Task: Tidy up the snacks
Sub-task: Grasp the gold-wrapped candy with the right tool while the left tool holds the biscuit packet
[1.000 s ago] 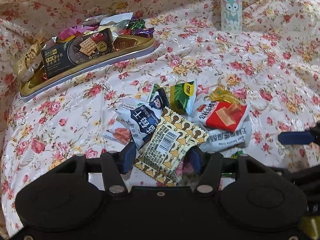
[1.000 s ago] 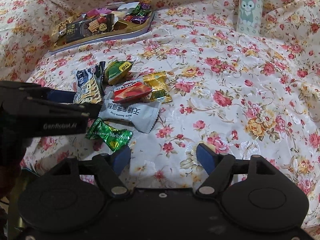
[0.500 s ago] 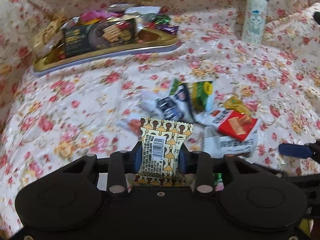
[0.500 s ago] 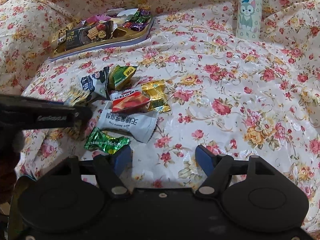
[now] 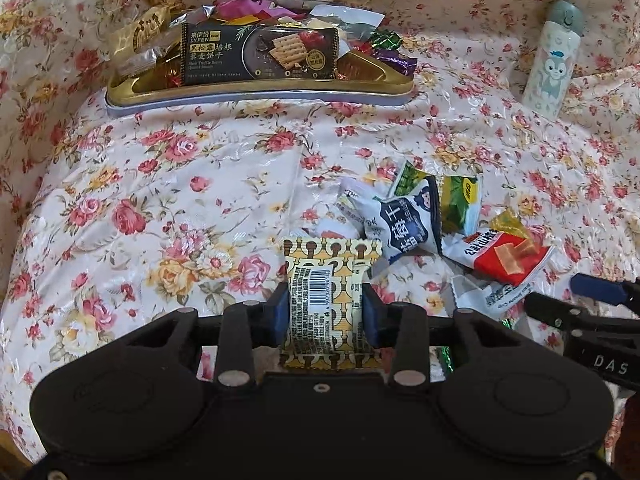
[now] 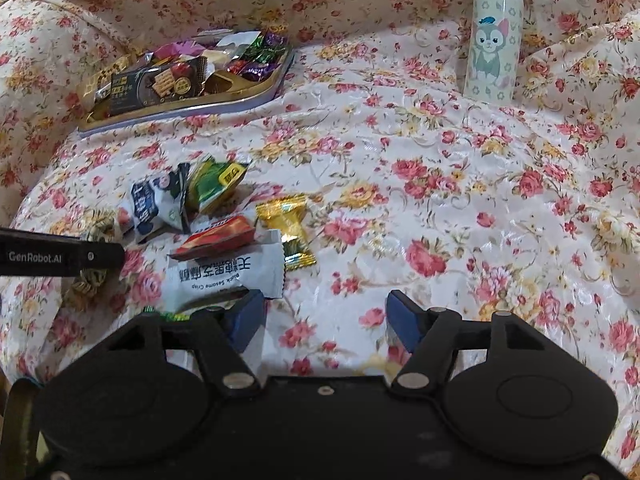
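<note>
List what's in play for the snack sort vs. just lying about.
In play: patterned snack packet in left gripper; gold tray of snacks; loose pile: white sesame crisp packet, gold candy; right gripper.
Lying about: cartoon bottle, floral cloth.

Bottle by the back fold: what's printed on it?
The bottle shows a grey-green cartoon cat on cream, clearest in right wrist view.

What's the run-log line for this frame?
left tool: shut on patterned snack packet | right tool: open, nothing held | loose snacks: on cloth | gold tray: part filled
</note>
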Demonstrator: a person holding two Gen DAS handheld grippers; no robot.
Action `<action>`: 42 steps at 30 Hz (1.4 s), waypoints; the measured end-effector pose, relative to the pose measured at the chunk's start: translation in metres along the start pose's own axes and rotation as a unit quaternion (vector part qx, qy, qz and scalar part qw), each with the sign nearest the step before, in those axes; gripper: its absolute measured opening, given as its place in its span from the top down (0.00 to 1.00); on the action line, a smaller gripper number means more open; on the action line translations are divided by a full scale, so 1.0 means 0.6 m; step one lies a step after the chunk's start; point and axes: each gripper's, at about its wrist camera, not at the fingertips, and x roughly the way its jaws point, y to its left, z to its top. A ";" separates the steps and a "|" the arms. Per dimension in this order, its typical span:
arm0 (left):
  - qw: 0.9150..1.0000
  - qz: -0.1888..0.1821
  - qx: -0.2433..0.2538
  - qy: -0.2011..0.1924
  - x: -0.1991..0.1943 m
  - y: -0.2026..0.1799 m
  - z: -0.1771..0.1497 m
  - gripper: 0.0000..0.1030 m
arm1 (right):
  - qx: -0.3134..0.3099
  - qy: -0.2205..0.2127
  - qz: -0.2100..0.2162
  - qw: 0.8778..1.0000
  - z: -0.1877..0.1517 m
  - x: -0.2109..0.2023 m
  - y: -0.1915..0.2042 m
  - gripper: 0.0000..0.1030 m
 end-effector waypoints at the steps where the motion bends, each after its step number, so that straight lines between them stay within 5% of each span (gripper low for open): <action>1: 1.000 0.003 0.001 -0.001 0.002 -0.002 0.001 0.53 | -0.001 -0.002 -0.003 1.000 0.003 0.002 -0.001 0.32; 9: 1.000 0.018 0.019 -0.004 0.008 -0.013 0.003 0.53 | 0.015 -0.020 -0.029 0.999 0.036 0.024 -0.018 0.34; 22: 1.000 0.006 0.028 -0.003 0.009 -0.013 0.001 0.52 | -0.035 -0.029 0.004 0.999 0.062 0.037 0.021 0.35; 28: 1.000 -0.002 0.025 -0.002 0.008 -0.009 0.002 0.52 | -0.042 -0.021 0.002 0.999 0.062 0.058 0.028 0.46; 35: 1.000 -0.001 0.024 -0.004 0.006 -0.010 0.000 0.52 | -0.058 -0.034 -0.006 0.998 0.058 0.060 0.033 0.77; 42: 1.000 0.001 0.023 -0.004 0.007 -0.012 0.000 0.52 | -0.019 -0.036 -0.019 0.999 0.040 0.036 0.001 0.77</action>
